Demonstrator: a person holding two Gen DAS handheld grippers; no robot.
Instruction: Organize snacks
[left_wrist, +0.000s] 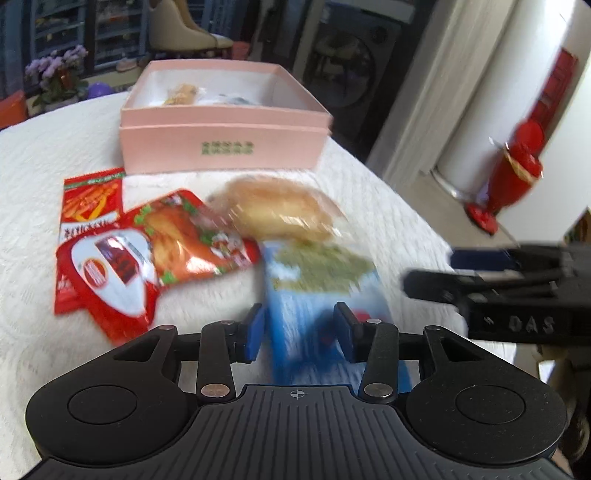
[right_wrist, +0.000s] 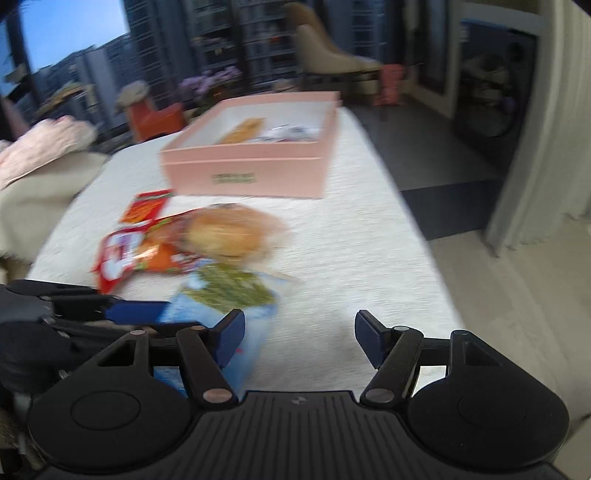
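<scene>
Blue packet: one blue snack packet (left_wrist: 321, 295) with a green picture on its upper part, lying on the white-covered table (left_wrist: 74, 155) nearest the cameras; it is blurred.
Left fingers: the left gripper (left_wrist: 300, 328) has its two blue pads either side of the blue packet's near end, set fairly narrow; blur hides whether the pads press it, so a grip cannot be told.
Right fingers: the right gripper (right_wrist: 300, 338) has its two fingers spread wide with only bare tablecloth between them; its left pad (right_wrist: 231, 338) stands just beside the blue packet's edge, and nothing is held.
Bun: one round bun in clear wrap (left_wrist: 280, 210), just beyond the blue packet and touching its far end.
Red packets: three, in a heap to the left of the bun. One orange-red packet with a chicken-leg picture (left_wrist: 184, 236) touches the bun's wrap; one red-and-white packet (left_wrist: 110, 280) lies partly over it; one red packet with stick shapes printed on it (left_wrist: 92, 199) lies underneath, nearest the box.
Loose snacks on the table: five in all.
Box: one open pink box (left_wrist: 225, 147) at the far side of the table, well apart from the blue packet, with green lettering on its front.
Inside the box: at least two items, one yellowish (right_wrist: 243, 131) and one pale wrapped (right_wrist: 291, 133); too blurred to name.
</scene>
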